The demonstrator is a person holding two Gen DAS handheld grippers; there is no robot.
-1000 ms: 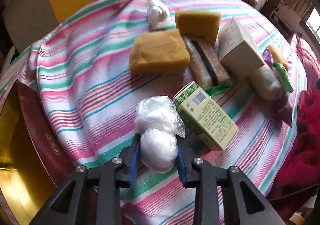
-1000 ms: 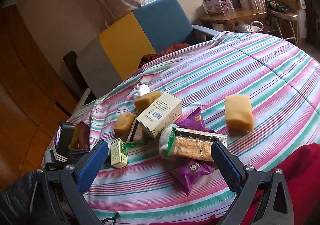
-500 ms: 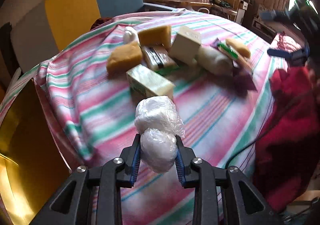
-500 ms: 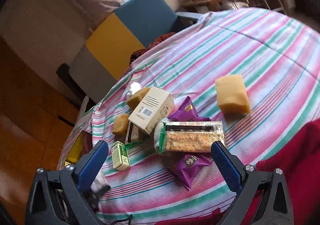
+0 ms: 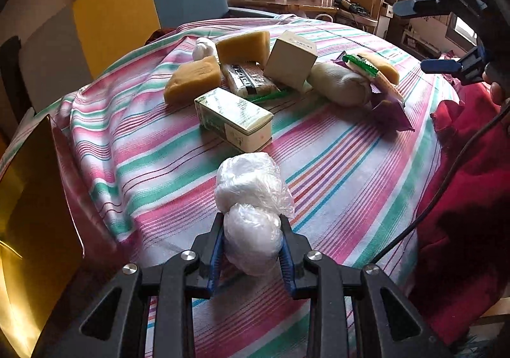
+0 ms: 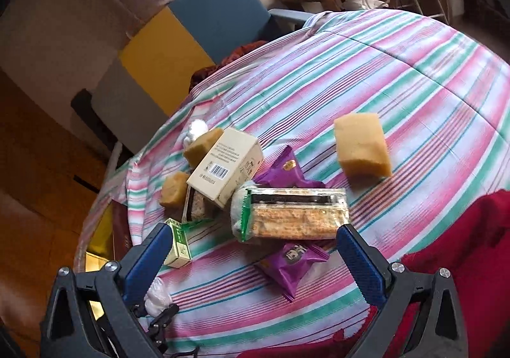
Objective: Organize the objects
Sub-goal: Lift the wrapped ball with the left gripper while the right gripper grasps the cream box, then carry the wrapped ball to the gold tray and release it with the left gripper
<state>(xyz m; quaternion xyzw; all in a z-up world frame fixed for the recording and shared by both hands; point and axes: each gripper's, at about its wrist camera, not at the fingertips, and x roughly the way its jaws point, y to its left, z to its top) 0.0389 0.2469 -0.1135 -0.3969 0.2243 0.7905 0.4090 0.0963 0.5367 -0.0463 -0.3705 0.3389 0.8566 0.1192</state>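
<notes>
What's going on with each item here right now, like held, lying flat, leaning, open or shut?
left gripper: shut on the plastic-wrapped bundle.
plastic-wrapped bundle: held above the striped cloth.
right gripper: open, holding nothing.
green carton: lying on its side, closed.
cream box: tilted, propped on the snacks.
cracker pack: sealed, lying on top of a purple snack packet.
lone sponge: resting apart from the pile.

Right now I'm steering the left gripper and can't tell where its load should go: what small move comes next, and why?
Probably carry the white plastic-wrapped bundle leftward, over the table edge, toward the gold-lined red box. The left gripper is shut on the bundle, holding it over the striped tablecloth, clear of the green carton, and that open box looks like the likeliest place to put it.
</notes>
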